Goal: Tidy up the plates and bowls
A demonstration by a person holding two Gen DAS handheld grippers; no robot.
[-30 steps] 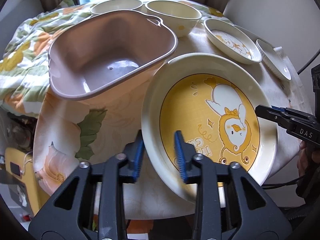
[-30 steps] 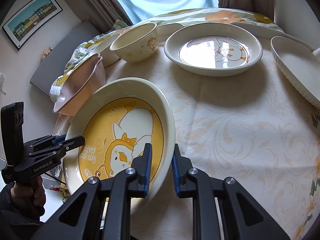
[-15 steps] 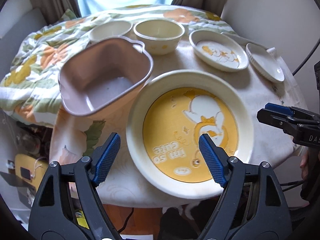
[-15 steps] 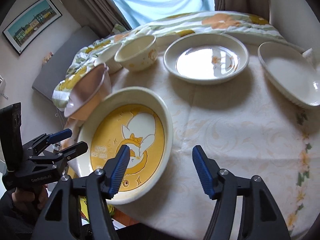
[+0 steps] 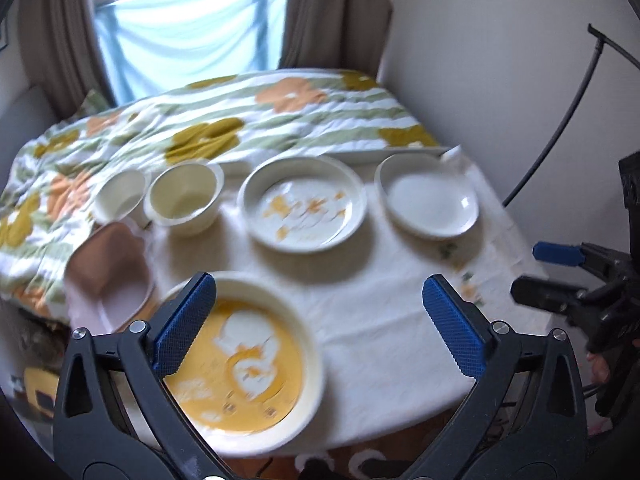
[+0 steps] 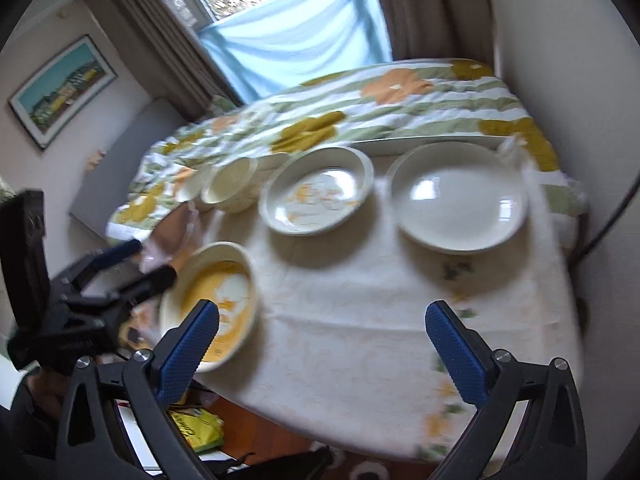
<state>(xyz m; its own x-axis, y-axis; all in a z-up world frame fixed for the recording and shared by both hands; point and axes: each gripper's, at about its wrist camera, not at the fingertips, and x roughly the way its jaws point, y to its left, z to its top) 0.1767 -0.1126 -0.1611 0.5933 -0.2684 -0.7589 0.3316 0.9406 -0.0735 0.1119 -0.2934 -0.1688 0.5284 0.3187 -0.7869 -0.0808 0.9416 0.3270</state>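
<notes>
A large yellow duck plate [image 5: 244, 364] lies flat near the table's front left edge; it also shows in the right wrist view [image 6: 216, 304]. A pink basin [image 5: 108, 280] sits left of it. Behind stand two cream bowls [image 5: 184, 196], a cream plate with an orange print [image 5: 302, 204] and a plain white plate [image 5: 430, 200], also seen in the right wrist view [image 6: 458, 196]. My left gripper [image 5: 320, 320] is open and empty, above the table's front. My right gripper [image 6: 324, 340] is open and empty, further right.
The round table [image 6: 360, 320] has a cream tablecloth. A bed with a flowered quilt [image 5: 208, 128] lies behind it, under a curtained window. A wall [image 5: 500, 60] stands close on the right. A yellow bag [image 6: 196, 428] lies on the floor below the table's edge.
Both grippers let go of the yellow duck plate, opened wide and drew back and up from the table. The plate now lies flat on the table.
</notes>
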